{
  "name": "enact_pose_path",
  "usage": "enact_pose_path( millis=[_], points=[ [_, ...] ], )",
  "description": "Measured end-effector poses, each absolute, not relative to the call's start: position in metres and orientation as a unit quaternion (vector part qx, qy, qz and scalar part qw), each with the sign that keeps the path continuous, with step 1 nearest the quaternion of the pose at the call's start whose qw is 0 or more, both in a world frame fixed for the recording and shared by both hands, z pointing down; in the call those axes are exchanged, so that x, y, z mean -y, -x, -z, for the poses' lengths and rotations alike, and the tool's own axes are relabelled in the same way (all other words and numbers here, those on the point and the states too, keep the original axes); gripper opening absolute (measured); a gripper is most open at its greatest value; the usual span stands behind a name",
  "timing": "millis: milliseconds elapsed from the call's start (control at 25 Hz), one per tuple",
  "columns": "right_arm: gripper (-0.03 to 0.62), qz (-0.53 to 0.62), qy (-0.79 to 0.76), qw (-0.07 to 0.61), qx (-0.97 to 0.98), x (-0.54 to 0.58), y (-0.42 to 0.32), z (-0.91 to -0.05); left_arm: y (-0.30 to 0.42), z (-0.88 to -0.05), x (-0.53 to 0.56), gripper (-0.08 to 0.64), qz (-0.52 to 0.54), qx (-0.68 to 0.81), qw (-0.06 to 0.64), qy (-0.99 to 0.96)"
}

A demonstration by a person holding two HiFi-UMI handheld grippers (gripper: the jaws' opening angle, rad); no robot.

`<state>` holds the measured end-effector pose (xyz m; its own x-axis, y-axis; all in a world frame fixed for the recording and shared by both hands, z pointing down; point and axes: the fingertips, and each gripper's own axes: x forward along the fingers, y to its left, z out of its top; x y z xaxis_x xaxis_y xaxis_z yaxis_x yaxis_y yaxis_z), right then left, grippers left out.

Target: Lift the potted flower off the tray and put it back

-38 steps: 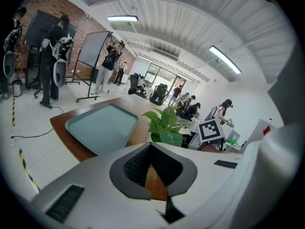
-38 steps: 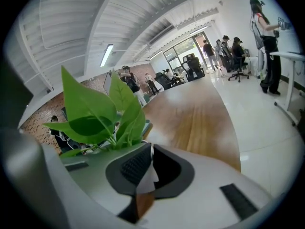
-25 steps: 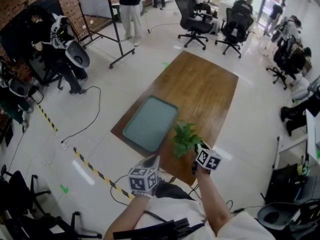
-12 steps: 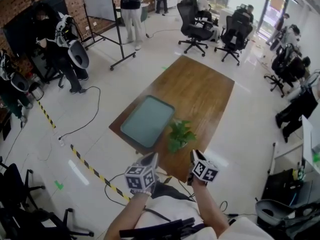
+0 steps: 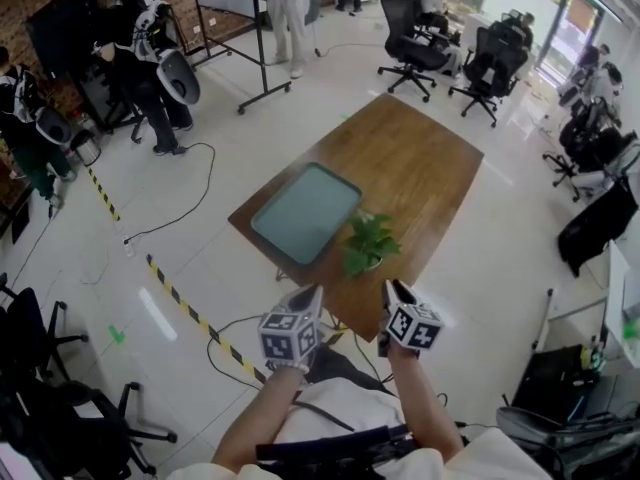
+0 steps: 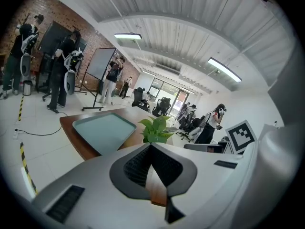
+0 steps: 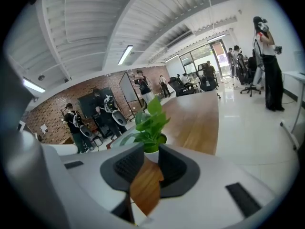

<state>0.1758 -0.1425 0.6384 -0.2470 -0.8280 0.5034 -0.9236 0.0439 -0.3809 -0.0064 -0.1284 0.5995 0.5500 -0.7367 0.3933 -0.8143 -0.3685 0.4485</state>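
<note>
Fingers [image 7: 125, 167] of right gripper [image 7: 151, 150] spread, nothing pinched; white pot [image 7: 151, 156] showing through the gap, farther off, untouched. Fingers [image 6: 138, 166] of left gripper [image 6: 151, 145] pressed together at the tips, empty.

Potted flower [image 5: 368, 245] upright on the wooden counter [image 5: 420, 168], just beside the tray [image 5: 305, 213] at its near right corner, not on it, and near both grippers.

Handling, as a judgement: probably light, with a small, stiff, smooth-walled pot, so perhaps slippery under too gentle a squeeze. Leaves soft and springy, easily bent or crushed, useless as a handle. Possibly a little top-heavy, so apt to tip if nudged high. Best taken on opposite sides of the pot wall, below the foliage, and kept level while carried.

Counted: one potted flower, one tray, one counter, two grippers.
</note>
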Motion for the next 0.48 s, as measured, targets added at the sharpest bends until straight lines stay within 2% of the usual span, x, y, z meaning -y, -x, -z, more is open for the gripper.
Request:
enact_pose_path(
  millis=[480],
  points=[
    [0.119,-0.33,-0.608,0.079,0.718,0.1455,-0.1731,-0.6437,0.0042,-0.5968,0.1302,-0.003,-0.055,0.469,0.304,-0.827]
  ],
)
